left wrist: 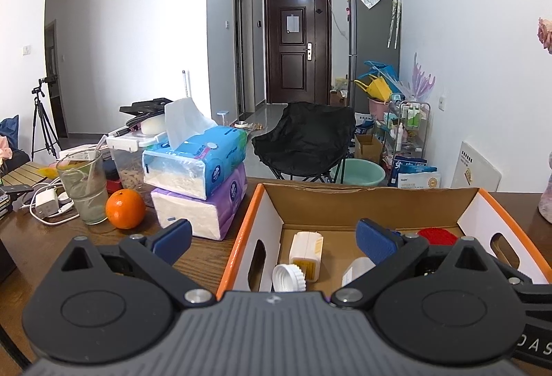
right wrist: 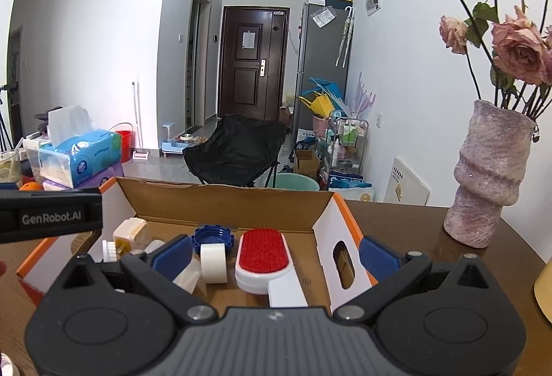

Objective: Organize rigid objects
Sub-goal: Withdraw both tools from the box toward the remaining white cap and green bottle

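An open cardboard box with orange edges (left wrist: pixel 241 231) (right wrist: pixel 339 213) sits on the wooden table. It holds a white-and-yellow plug block (left wrist: pixel 307 255) (right wrist: pixel 128 231), a white bottle cap (left wrist: pixel 288 277), a red lint brush (right wrist: pixel 263 255) (left wrist: pixel 436 235), a blue ring lid (right wrist: pixel 214 235), a white tape roll (right wrist: pixel 214 262) and a clear container (left wrist: pixel 357 269). My left gripper (left wrist: pixel 274 239) is open and empty, straddling the box's left wall. My right gripper (right wrist: pixel 276 253) is open and empty, straddling the box's right wall. The left gripper's body (right wrist: pixel 51 215) shows at the left of the right wrist view.
Left of the box stand stacked tissue packs (left wrist: pixel 200 182), an orange (left wrist: pixel 125 208), a glass with a straw (left wrist: pixel 84 189), a snack container (left wrist: pixel 129 162) and chargers with cables (left wrist: pixel 46 205). A pink vase of dried roses (right wrist: pixel 488 182) stands right of the box. A black chair (left wrist: pixel 305 141) is behind the table.
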